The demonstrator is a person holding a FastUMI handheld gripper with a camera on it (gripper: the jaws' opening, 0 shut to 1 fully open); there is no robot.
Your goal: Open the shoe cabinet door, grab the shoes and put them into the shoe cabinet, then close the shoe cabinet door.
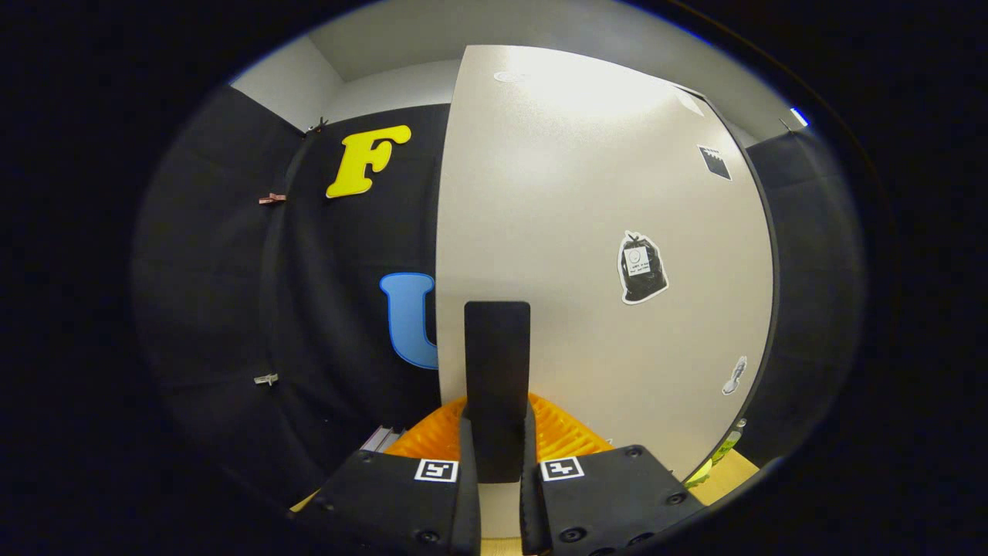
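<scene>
Gripper (498,463) fingers closing narrow on dark upright handle (497,371) of shoe cabinet door (587,232), both pressing its sides. Door standing directly ahead, carrying bin-bag sticker (641,267); sticker print too small for reading. Orange ribbed item (567,432) showing behind fingers.

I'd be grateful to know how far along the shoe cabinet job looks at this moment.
Nothing looks finished. In hand: the gripper is shut on the dark handle of the cabinet door, whose left edge stands free against the booth wall. Whether it is opening or closing, I cannot tell. Whether shoes are inside is hidden.
</scene>
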